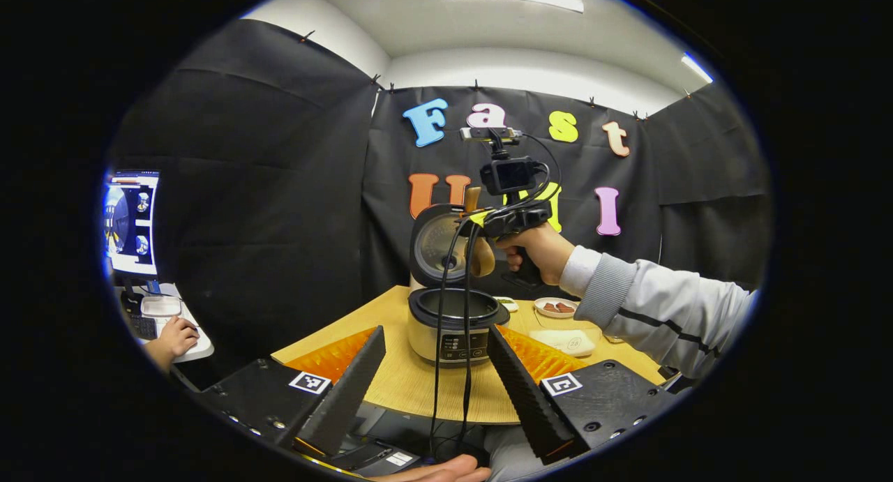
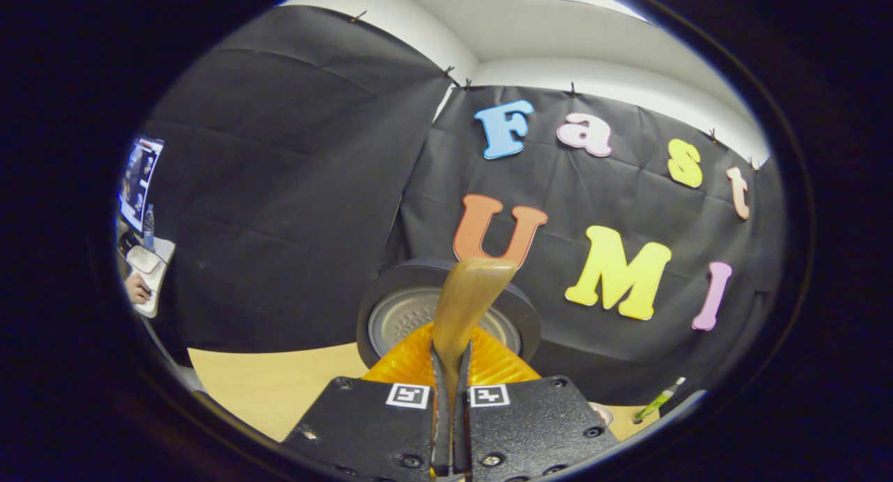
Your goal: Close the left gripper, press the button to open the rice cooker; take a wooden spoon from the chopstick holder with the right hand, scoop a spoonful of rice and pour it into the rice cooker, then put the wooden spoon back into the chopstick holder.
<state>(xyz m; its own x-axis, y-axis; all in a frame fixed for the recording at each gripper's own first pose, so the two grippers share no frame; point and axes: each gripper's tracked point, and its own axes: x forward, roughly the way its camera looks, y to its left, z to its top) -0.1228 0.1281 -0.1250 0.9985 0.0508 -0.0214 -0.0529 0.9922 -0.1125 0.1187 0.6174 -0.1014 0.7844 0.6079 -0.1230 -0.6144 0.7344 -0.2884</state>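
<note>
The rice cooker [image 1: 452, 332] stands on the wooden table [image 1: 401, 388] with its lid [image 1: 434, 245] swung up and the dark inner pot showing. My left gripper [image 1: 436, 332] is open wide, a finger on each side of the cooker but nearer the camera. A hand holds my right gripper [image 1: 483, 220] above the pot, shut on the wooden spoon [image 1: 482, 257], whose bowl hangs in front of the lid. In the right gripper view, the right gripper [image 2: 452, 370] clamps the spoon [image 2: 466, 297] handle, and the raised lid [image 2: 391, 318] sits behind it. I cannot tell whether rice is in the spoon.
Behind the cooker are a small plate of reddish pieces [image 1: 556, 306], a white rectangular dish [image 1: 565, 341] and a small green-filled dish [image 1: 506, 302]. Cables [image 1: 438, 370] hang from the right gripper across the cooker's front. A monitor [image 1: 131, 224] and a person's hand [image 1: 174, 337] are at far left.
</note>
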